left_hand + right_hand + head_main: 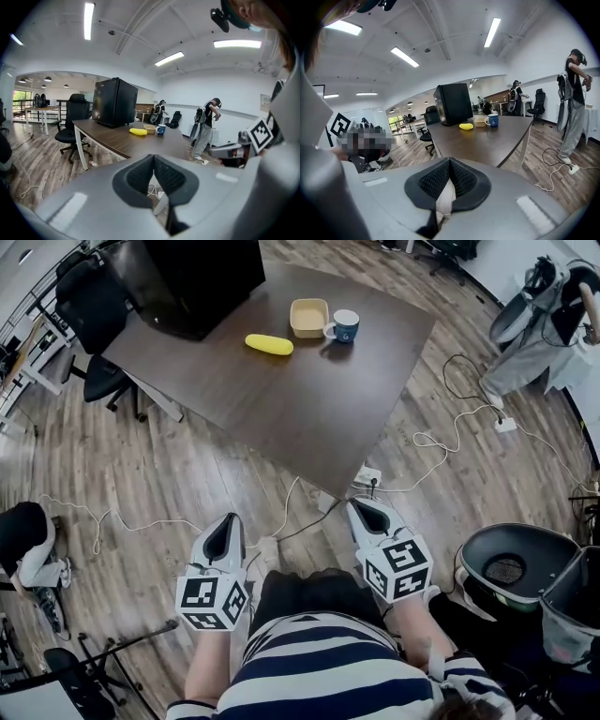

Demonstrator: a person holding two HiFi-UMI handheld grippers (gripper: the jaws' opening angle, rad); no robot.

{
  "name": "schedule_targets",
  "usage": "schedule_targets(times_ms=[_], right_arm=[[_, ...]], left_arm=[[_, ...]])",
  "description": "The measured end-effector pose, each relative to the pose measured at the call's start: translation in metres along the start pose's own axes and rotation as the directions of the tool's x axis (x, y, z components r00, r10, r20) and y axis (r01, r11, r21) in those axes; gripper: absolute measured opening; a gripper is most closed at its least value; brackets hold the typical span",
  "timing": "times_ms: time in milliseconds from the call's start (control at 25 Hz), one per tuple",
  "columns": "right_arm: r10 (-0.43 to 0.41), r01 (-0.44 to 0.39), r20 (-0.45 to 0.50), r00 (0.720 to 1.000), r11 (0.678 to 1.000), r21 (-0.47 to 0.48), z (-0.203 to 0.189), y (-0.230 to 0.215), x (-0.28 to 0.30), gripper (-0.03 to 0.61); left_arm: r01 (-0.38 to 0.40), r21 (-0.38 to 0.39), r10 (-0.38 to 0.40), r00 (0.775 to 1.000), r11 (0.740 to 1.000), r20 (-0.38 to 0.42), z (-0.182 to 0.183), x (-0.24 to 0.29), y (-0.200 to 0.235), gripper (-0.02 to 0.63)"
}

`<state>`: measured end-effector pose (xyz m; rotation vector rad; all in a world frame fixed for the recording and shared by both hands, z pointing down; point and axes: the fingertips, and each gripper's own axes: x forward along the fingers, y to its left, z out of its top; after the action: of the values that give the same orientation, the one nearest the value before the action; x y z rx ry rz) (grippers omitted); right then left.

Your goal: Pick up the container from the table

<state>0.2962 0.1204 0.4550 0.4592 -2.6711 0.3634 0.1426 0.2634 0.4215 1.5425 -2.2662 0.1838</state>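
Note:
The container [309, 317] is a beige square tub on the far side of the dark wooden table [309, 409], next to a blue mug [345, 326] and a yellow banana-shaped object [269, 344]. Both grippers hang low over the floor, close to the person's body and well short of the table. The left gripper [225, 526] and the right gripper [367, 507] point towards the table, each shut with nothing between the pads. The left gripper view shows the tub [149, 127] small beyond its shut jaws [153, 159]. In the right gripper view the tub [481, 122] stands far past the shut jaws [449, 161].
A big black box [192, 282] stands on the table's far left corner, with a black office chair [94, 315] beside it. White cables and a power strip [367, 476] lie on the wooden floor by the table's near corner. Black bins [516, 568] stand at the right. A person [574, 93] stands beyond the table.

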Motion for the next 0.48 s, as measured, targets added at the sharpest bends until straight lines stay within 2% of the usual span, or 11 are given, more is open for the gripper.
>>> schedule_targets(times_ms=[200,480], right_arm=[[-0.059,0.059,-0.005,0.998,0.998,0.001,0.02,0.01,0.03,-0.006],[-0.08,0.08,-0.017,0.997,0.997,-0.002,0.062,0.035,0.1,-0.006]], left_arm=[[0.047,0.025,-0.047,0.999,0.999,-0.002,0.017,0.024,0.035,0.0],[0.126,0.047,-0.125,0.991,0.991,-0.038,0.043,0.064,0.093,0.0]])
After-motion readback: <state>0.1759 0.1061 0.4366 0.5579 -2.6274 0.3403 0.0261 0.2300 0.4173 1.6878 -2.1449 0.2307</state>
